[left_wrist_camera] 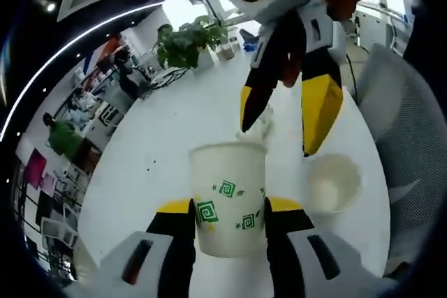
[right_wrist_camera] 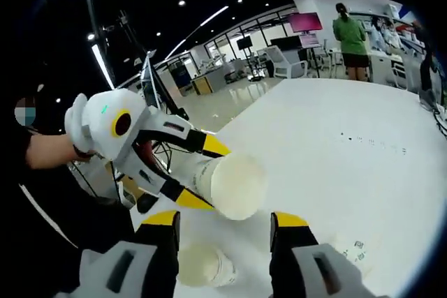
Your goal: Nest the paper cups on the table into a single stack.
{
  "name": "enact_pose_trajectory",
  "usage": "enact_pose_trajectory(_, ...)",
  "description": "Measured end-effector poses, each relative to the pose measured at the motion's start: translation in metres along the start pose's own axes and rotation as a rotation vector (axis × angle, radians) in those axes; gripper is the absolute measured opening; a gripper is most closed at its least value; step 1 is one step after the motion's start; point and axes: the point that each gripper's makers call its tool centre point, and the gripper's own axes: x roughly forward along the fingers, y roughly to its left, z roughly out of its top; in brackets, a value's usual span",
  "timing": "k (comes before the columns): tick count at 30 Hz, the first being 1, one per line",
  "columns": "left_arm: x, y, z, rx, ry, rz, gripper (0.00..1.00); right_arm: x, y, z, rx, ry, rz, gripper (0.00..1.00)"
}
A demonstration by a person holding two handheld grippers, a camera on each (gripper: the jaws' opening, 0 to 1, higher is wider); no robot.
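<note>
White table (left_wrist_camera: 174,123) work is barely begun: left gripper (left_wrist_camera: 229,218) pinches one cup (left_wrist_camera: 229,197), right gripper (right_wrist_camera: 225,232) spread above loose cups (left_wrist_camera: 334,183).

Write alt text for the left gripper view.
The left gripper grips an upright paper cup over a white table. The right gripper hangs open above; another cup lies on its side nearby.

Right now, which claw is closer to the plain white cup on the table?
Right. The right claw hovers open over the plain cup; the left claw is farther back, gripping a patterned cup.
</note>
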Motion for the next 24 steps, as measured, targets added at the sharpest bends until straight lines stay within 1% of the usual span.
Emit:
enact_pose_trajectory(4,-0.004,-0.009,0.005,0.012,-0.004,-0.004,0.37,0.005,0.006,0.004,0.015,0.001,0.036,0.5)
enact_pose_trajectory(7,-0.007,-0.014,0.011,0.025,-0.011,-0.007,0.37,0.011,0.012,0.001,0.029,0.021,0.072,0.49)
enact_pose_trajectory(12,-0.01,-0.022,0.018,0.059,-0.016,-0.01,0.37,0.018,0.022,0.001,0.049,0.035,0.124,0.49)
enact_pose_trajectory(14,-0.011,-0.026,0.021,0.064,-0.02,-0.011,0.37,0.019,0.026,0.001,0.053,0.041,0.135,0.48)
enact_pose_trajectory(15,-0.011,-0.027,0.019,0.085,-0.004,-0.011,0.37,0.019,0.029,-0.001,0.049,0.052,0.147,0.47)
enact_pose_trajectory(16,-0.011,-0.028,0.02,0.108,-0.005,-0.004,0.37,0.019,0.028,-0.002,0.059,0.051,0.138,0.45)
enact_pose_trajectory(18,-0.013,-0.034,0.025,0.085,-0.021,-0.016,0.37,0.019,0.028,-0.001,0.06,0.05,0.138,0.43)
enact_pose_trajectory(21,-0.014,-0.04,0.027,0.105,-0.018,-0.016,0.37,0.022,0.031,-0.001,0.079,0.048,0.151,0.4)
enact_pose_trajectory(24,-0.015,-0.041,0.028,0.112,-0.021,-0.015,0.37,0.022,0.034,-0.002,0.099,0.049,0.161,0.34)
